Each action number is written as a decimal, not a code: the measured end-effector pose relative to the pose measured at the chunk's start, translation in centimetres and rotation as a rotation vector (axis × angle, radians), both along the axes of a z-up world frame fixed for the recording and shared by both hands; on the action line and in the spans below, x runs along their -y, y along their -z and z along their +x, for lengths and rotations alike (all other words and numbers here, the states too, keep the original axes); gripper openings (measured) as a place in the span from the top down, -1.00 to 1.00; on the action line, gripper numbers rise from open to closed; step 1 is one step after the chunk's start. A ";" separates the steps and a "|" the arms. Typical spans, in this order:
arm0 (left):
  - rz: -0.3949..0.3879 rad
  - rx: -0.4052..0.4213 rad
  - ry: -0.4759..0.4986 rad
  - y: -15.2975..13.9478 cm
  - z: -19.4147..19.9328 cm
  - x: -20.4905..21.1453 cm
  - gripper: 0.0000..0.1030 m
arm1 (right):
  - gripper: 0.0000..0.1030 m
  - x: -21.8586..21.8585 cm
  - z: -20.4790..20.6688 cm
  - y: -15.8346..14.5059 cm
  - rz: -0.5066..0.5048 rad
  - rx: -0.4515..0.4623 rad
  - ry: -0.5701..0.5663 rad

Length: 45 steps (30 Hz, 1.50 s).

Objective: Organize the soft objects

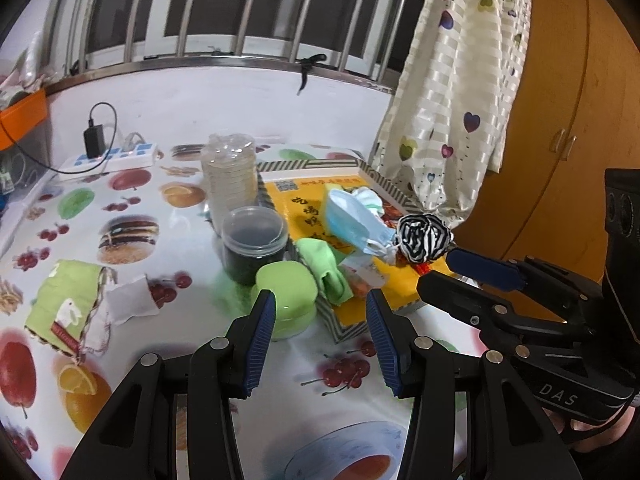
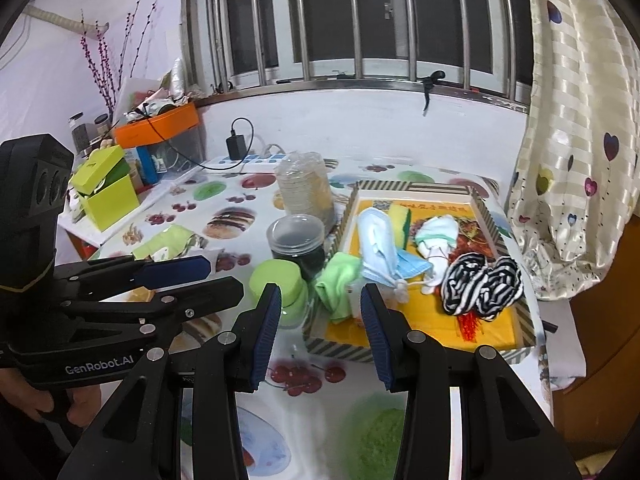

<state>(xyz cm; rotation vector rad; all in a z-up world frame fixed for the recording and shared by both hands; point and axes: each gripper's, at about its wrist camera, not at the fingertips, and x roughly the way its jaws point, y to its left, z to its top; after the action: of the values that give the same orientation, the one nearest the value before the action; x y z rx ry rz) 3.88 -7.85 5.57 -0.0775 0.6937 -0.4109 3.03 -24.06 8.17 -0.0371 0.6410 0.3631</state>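
Nearest the lens, the right gripper is seen at lower centre with fingers set wide apart and nothing between them; the left gripper is likewise spread wide and empty, low in its own frame. Both are held above the fruit-print table, short of the goods.

Soft items are gathered in the yellow-floored tray, right of centre. Largest first:
- striped black-and-white cloth, bundled at the tray's lower right. Judged light and limp; a pinch on a raised fold should serve.
- blue face mask, crumpled, centre of tray. Very light; the pleated body is preferred over the ear loops, which may slip.
- green cloth, draped over the tray's left wall, half out. Soft, easily pinched at its hanging fold; likely the piece still to be tucked in.
- sponge, upright behind the mask. Compressible; to be squeezed across its faces.
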 end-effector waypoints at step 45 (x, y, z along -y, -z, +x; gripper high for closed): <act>0.017 -0.088 -0.331 3.8 -1.1 -13.3 0.11 | 0.17 -11.9 0.8 2.5 -0.022 -0.067 -0.307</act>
<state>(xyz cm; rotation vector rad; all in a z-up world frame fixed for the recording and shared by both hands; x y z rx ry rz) 2.73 5.43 1.73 -0.1923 0.7558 -0.0847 3.82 -12.12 5.65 -0.1460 0.7070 0.6560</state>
